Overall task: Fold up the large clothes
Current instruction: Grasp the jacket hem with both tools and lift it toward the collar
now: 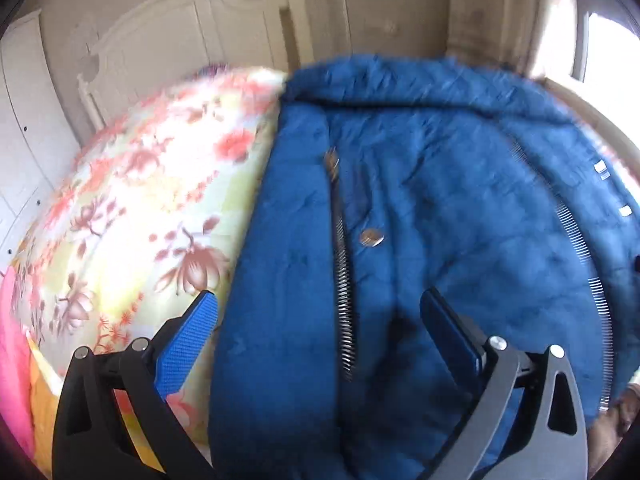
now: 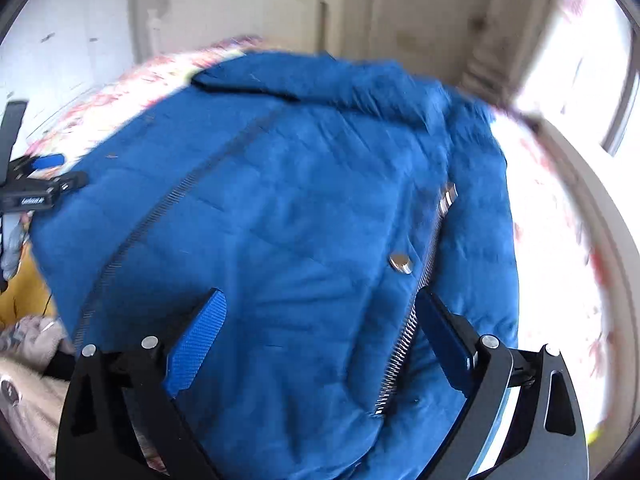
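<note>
A blue padded jacket (image 1: 440, 184) lies spread on a bed, its metal zipper (image 1: 344, 280) running toward me and a snap button (image 1: 372, 237) beside it. My left gripper (image 1: 318, 296) hangs open over the jacket's left edge, one finger above the floral sheet, the other above the blue fabric. In the right wrist view the jacket (image 2: 300, 184) fills the middle. My right gripper (image 2: 320, 294) stands open over it, nothing pinched, with a zipper line (image 2: 400, 344) passing by its right finger. The pictures are blurred.
A floral bedsheet (image 1: 140, 200) covers the bed left of the jacket, with a cream headboard (image 1: 180, 40) behind. Pink cloth (image 1: 12, 340) sits at the left edge. A bright window (image 1: 600, 40) is at the right. A person's patterned sleeve (image 2: 28, 360) shows low left.
</note>
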Motion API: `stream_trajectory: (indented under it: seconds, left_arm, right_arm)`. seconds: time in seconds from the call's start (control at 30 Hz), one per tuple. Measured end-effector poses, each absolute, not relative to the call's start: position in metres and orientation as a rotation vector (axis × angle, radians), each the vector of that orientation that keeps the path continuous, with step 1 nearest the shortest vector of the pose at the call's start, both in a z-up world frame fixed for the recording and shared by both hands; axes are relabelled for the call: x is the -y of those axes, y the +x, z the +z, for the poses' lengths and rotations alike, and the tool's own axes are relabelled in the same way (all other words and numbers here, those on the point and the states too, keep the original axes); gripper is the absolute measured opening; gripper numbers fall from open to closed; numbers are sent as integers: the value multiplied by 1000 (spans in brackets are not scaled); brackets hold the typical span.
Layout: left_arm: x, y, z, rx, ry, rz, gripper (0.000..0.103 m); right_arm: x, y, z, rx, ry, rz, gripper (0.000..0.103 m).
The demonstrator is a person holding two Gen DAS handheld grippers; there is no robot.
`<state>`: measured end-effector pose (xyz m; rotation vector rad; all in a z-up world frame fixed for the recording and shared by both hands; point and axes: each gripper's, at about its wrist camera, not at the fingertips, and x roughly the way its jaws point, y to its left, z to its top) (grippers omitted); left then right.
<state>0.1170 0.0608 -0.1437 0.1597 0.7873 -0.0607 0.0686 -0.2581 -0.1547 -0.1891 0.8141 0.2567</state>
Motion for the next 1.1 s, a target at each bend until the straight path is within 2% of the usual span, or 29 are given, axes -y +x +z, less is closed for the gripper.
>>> stream_trajectory:
  seconds: [0.07, 0.17, 0.27, 0.4, 0.57, 0.73, 0.8, 0.93, 1.0, 1.1]
  left_arm:
    - [-50, 104, -142, -771, 182, -117, 101]
    - [-27, 96, -167, -791, 304, -111, 101]
    - [-34, 92, -165, -787, 272, -117, 101]
    - [-67, 76, -148, -725, 244, -31, 101]
    - [-117, 73, -165, -799, 111, 4, 101]
    - [-119, 68, -172, -803, 85, -23, 101]
    - [-117, 64, -170, -806, 103, -27, 99]
    - [-122, 56, -170, -825, 77, -64, 96]
    - [-131, 62, -174, -850, 16, -81, 101]
    - [-130, 67, -177, -854, 26, -91, 101]
  right_arm:
    - [244, 61, -156, -798, -221, 304, 91]
    - [225, 56, -181, -818, -260, 317, 91]
    - [239, 49, -178, -802, -231, 323, 91]
    - [282, 24, -159, -759, -194, 201, 91]
    - [359, -8, -168, -813, -10, 73, 91]
    - [363, -31, -189, -844, 36, 105, 85]
    - [350, -34, -194, -851, 30, 129, 72]
    - [349, -32, -197, -854, 55, 127, 71]
    - [357, -30, -203, -874, 123, 163, 70]
    - [367, -26, -213, -877, 234, 183, 71]
